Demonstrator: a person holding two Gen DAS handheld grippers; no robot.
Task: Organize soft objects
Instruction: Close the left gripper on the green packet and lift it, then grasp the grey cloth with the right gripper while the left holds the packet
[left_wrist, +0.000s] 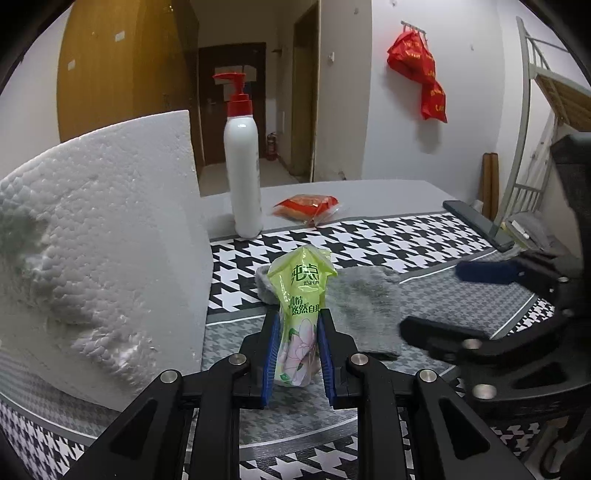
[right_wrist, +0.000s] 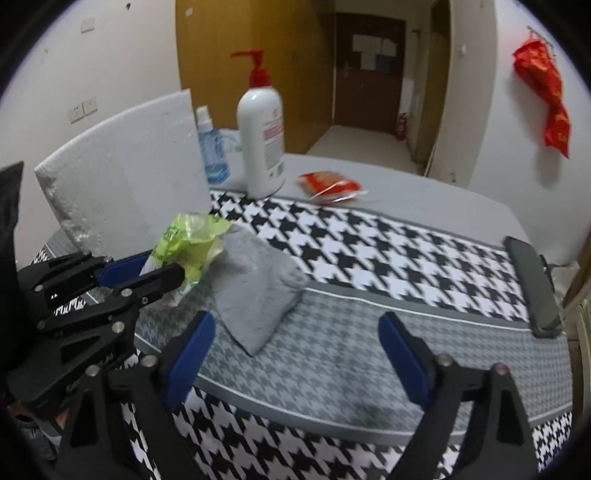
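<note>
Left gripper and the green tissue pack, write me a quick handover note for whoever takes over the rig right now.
Left gripper: shut on the green tissue pack, squeezed upright between its blue fingers, just in front of the grey sock.
Right gripper: open, nothing between its fingers, hovering over the patterned cloth just right of the sock.
Grey sock: lying flat on the cloth, untouched.
Red snack packet: farther back on the table, beside the white pump bottle.
Foam board: standing at the left.
Done: tissue pack gripped.
Left: place the pack, then probably collect the sock and red packet.
</note>
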